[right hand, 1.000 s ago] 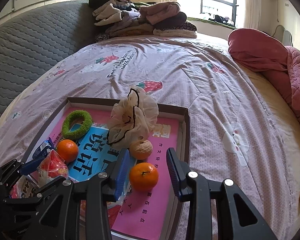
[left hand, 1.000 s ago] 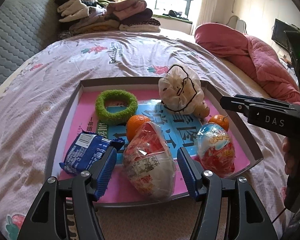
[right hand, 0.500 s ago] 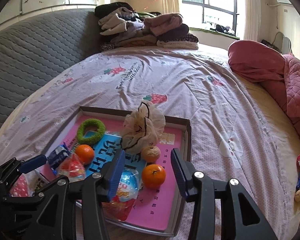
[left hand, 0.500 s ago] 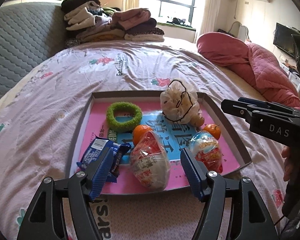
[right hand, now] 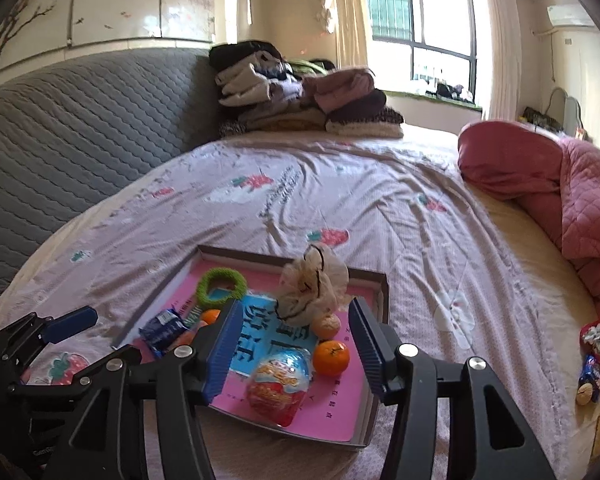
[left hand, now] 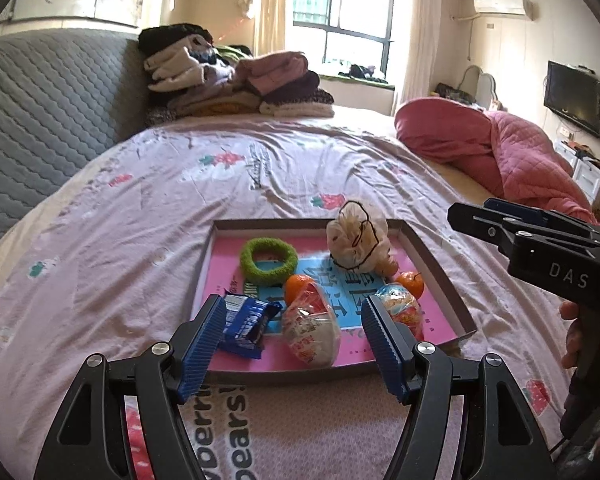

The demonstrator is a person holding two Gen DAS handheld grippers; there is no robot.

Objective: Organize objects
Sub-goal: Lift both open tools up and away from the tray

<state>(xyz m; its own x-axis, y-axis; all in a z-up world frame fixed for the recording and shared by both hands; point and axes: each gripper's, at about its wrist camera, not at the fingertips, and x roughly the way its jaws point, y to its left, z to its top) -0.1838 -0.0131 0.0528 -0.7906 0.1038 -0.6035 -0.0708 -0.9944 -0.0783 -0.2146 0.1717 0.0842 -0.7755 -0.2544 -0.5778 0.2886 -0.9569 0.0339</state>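
Observation:
A shallow box tray [left hand: 428,256] with a pink base lies on the bed. In it are a green ring [left hand: 269,259], a cream scrunchie [left hand: 358,238], two oranges [left hand: 298,285] [left hand: 410,282], a blue snack packet [left hand: 246,322] and two wrapped egg toys [left hand: 310,330] [left hand: 400,306]. My left gripper [left hand: 294,344] is open and empty, above the tray's near edge. My right gripper [right hand: 292,356] is open and empty, above the tray [right hand: 382,292], over one egg toy [right hand: 280,384] and an orange [right hand: 331,357].
Folded clothes [left hand: 236,80] are stacked at the head of the bed beside a grey quilted headboard [left hand: 40,120]. A pink quilt [left hand: 500,152] is bunched at the right. Several loose snacks [right hand: 594,364] lie on the bed to the right of the tray.
Both grippers have pulled back and up from the tray, which now looks smaller and farther. Both stay open and empty. The objects in the tray have not moved.

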